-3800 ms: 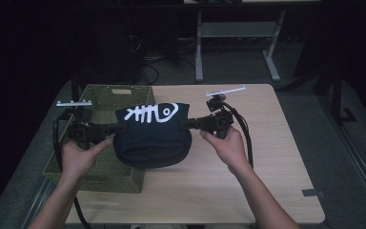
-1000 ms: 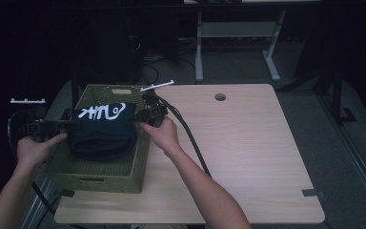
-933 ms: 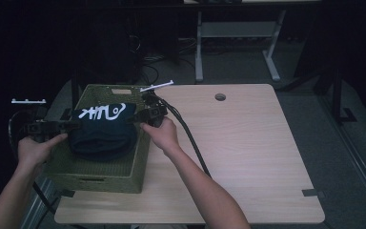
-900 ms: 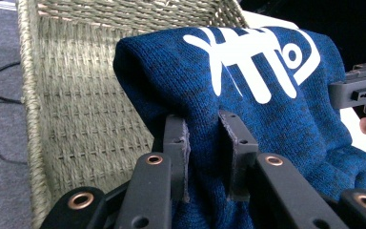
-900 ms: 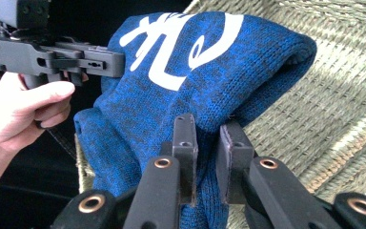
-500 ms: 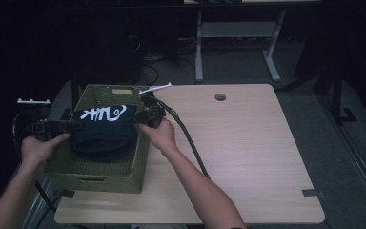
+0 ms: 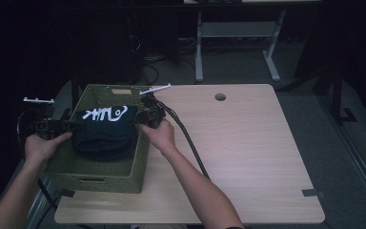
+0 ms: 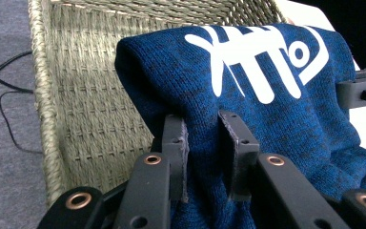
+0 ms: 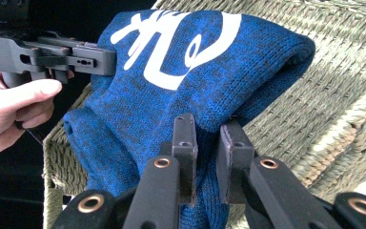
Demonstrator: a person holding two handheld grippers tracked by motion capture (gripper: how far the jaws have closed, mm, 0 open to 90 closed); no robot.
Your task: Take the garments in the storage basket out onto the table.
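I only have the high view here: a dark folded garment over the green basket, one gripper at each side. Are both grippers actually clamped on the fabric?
Observer: Yes. In the left gripper view the left gripper pinches a fold of the blue knit sweater.
Operator: And the right one?
Observer: Same. The right gripper is shut on the sweater's opposite edge.
Operator: It looks almost black to me. Any marking?
Observer: It is bright blue, with a white fish-skeleton print facing up.
Operator: Is it down in the basket yet?
Observer: Part of it hangs inside the woven basket; whether it touches the bottom I cannot tell.
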